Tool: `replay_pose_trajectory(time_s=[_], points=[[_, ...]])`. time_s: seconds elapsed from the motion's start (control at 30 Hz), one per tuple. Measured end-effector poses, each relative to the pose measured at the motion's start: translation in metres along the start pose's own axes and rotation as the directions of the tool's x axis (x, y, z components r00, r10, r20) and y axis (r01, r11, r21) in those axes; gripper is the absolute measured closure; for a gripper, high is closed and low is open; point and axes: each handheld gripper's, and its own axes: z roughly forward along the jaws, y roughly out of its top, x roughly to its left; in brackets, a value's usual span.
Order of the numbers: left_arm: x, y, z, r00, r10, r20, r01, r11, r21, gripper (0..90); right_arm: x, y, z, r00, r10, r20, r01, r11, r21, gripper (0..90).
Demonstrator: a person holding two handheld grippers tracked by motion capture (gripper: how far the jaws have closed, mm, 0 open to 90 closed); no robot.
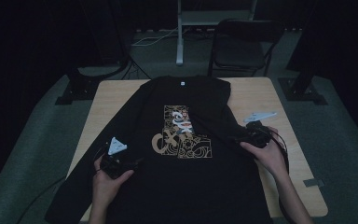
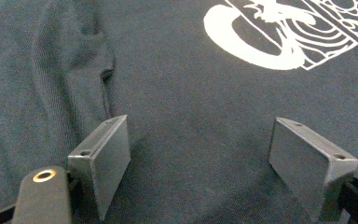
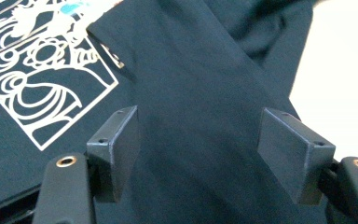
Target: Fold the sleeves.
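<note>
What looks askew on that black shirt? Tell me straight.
The black shirt lies front up on the table, but one sleeve is folded diagonally across the body, its end covering part of the printed graphic. The right hand-held gripper sits over that sleeve with open jaws. Nothing looks torn or spilled.

The left gripper [image 1: 137, 163] lay low at the person's left, jaws spread wide, with the left hand [image 1: 106, 179] wrapped behind it. The right gripper [image 1: 235, 140] pointed inward from the right, jaws well apart, held by the right hand [image 1: 270, 156].
</note>
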Motion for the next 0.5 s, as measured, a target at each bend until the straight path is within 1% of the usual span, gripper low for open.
replay_pose_trajectory(time_s=[0.1, 0.27, 0.37, 0.5], points=[[0.000, 0.000, 0.000, 1.0000, 0.000, -0.001, 0.000, 1.0000, 0.000, 22.2, -0.009, -0.006, -0.003, 0.9992, 0.039, 0.005, -0.039, 0.9992, -0.006, 31.3], [0.000, 0.000, 0.000, 1.0000, 0.001, -0.001, -0.001, 1.0000, 0.000, 22.2, -0.023, -0.012, -0.009, 0.9966, 0.078, 0.027, -0.078, 0.9968, -0.016, 34.0], [0.000, 0.000, 0.000, 1.0000, 0.000, -0.001, 0.000, 1.0000, 0.000, 22.2, -0.032, -0.017, -0.009, 0.9930, 0.109, 0.044, -0.109, 0.9940, -0.013, 36.6], [0.000, 0.000, 0.000, 1.0000, 0.001, -0.002, -0.001, 1.0000, 0.000, 22.2, -0.042, -0.023, -0.010, 0.9879, 0.140, 0.067, -0.140, 0.9901, -0.008, 38.1]])
